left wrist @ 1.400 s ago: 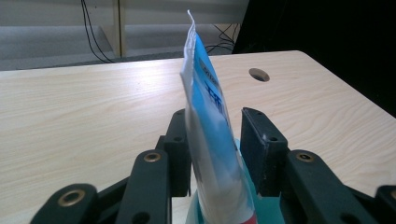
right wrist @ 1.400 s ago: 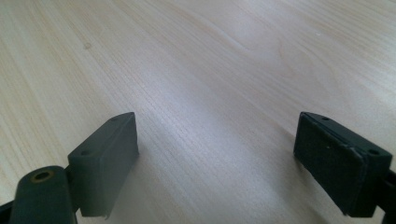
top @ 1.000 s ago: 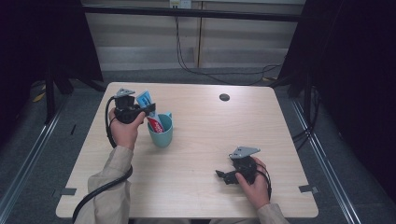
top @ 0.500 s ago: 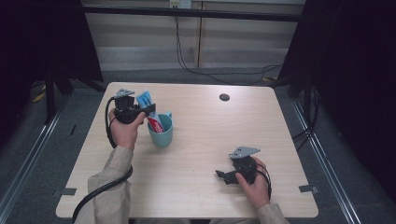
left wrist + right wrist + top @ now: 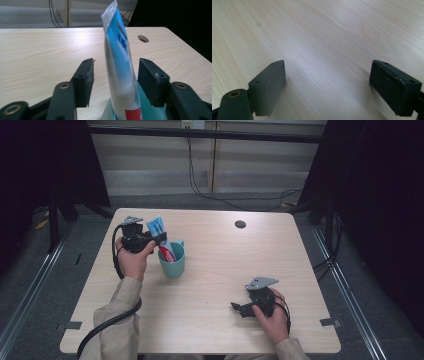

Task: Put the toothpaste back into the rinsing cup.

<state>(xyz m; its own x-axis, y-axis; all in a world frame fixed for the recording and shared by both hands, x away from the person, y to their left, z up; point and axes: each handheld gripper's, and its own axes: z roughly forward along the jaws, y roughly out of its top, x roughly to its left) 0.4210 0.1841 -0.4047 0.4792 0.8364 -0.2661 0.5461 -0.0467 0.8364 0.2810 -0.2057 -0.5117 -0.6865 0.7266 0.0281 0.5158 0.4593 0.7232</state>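
Observation:
A blue, white and red toothpaste tube (image 5: pixel 161 237) (image 5: pixel 119 72) stands tilted in a teal mug (image 5: pixel 172 260) on the left of the wooden table (image 5: pixel 215 270). My left gripper (image 5: pixel 152 240) (image 5: pixel 115 82) is at the tube's upper part. Its jaws have just been opening: the tube stands between the pads (image 5: pixel 86 82) with a gap on each side. My right gripper (image 5: pixel 239 308) (image 5: pixel 328 87) rests low over bare wood at the front right, jaws wide apart with nothing between them.
A dark round cable hole (image 5: pixel 240 224) (image 5: pixel 143 38) lies in the table's far right part. Black cables trail from both grippers over the table's edges. Dark frame posts and curtains flank the table.
The left gripper's jaws have spread off the toothpaste tube, which stays leaning in the mug. Both hands have kept their places.

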